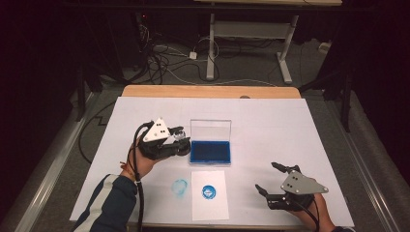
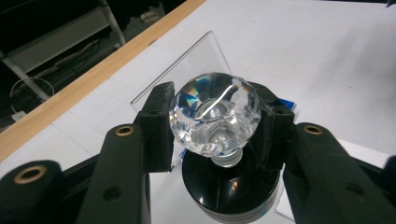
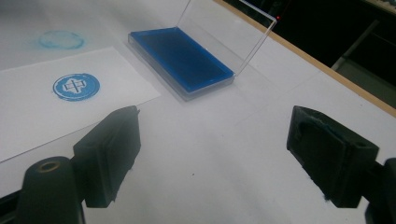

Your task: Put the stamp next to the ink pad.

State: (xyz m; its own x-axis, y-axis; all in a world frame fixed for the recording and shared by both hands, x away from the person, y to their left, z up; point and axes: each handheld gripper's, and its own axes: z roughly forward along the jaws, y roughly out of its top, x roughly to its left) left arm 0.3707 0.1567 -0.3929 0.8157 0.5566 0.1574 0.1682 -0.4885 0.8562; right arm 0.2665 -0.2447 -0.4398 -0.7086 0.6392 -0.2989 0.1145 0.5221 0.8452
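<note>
Left gripper [image 1: 180,137] clamped on a clear glass stamp [image 2: 215,116], held just beside the open blue ink pad [image 1: 210,151], right gripper [image 1: 270,178] resting low on the white desk [image 1: 270,121], its jaws wide apart with nothing between

The middle of the table [image 1: 270,121] was taken up by the ink pad case [image 1: 210,152], its clear lid [image 1: 210,129] standing upright along its far side as a barrier. Toward the near edge, the flat paper sheet [image 1: 210,208] lay low and blocked nothing. The far edge, both far corners and the right side offered open room.
</note>
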